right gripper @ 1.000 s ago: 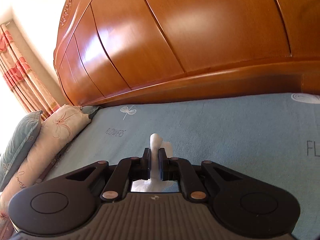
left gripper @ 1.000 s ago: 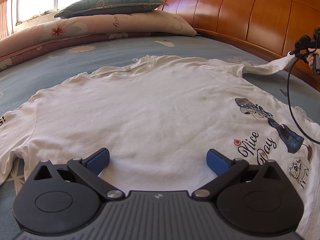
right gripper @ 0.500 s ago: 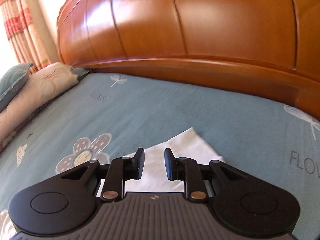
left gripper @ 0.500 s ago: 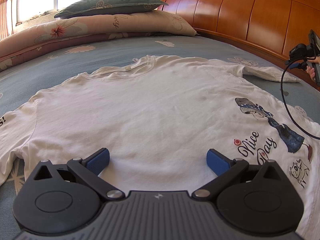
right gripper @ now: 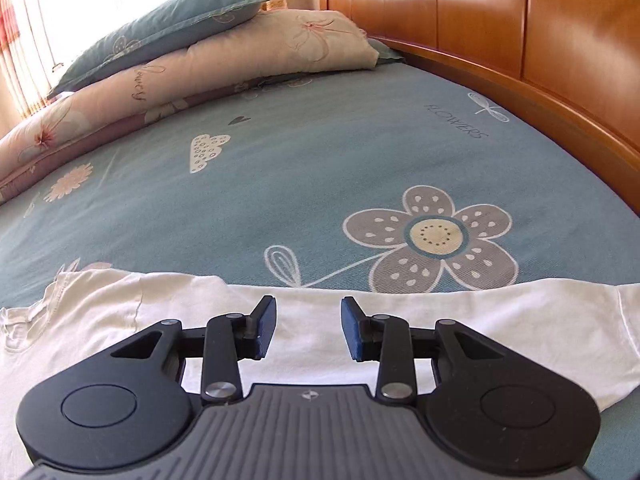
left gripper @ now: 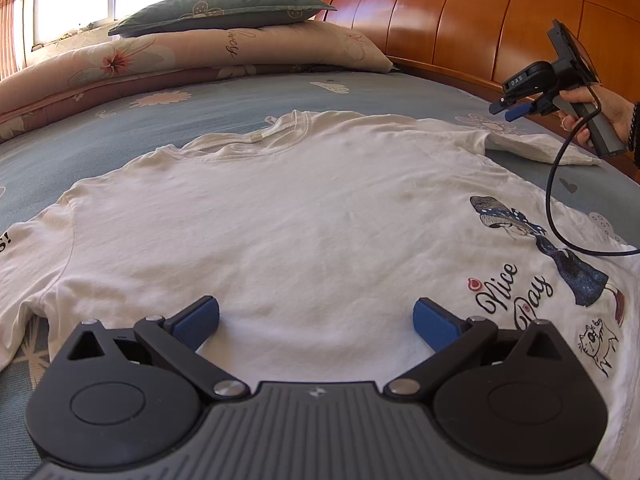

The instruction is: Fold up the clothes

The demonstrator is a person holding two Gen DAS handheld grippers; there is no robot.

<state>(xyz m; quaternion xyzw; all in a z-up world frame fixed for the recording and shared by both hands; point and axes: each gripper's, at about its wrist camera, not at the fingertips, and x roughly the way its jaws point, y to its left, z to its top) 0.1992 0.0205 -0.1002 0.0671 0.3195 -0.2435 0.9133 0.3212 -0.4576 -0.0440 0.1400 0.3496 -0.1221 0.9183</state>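
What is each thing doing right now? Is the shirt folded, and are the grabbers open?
White T-shirt: spread flat on the bed, print side up, not folded.
Right sleeve: lying flat, let go.
Left gripper: wide open, empty, over the shirt's hem.
Right gripper: open, empty, above the sleeve.
Pillows: stacked by the headboard.

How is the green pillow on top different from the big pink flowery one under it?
The dark green pillow is smaller and lies on top, while the long pink floral pillow is wider and lies beneath, on the blue bedsheet. The green one has faint outline flowers; the pink one has large flowers with red centres and cursive writing. Both sit by the window, next to the wooden headboard.
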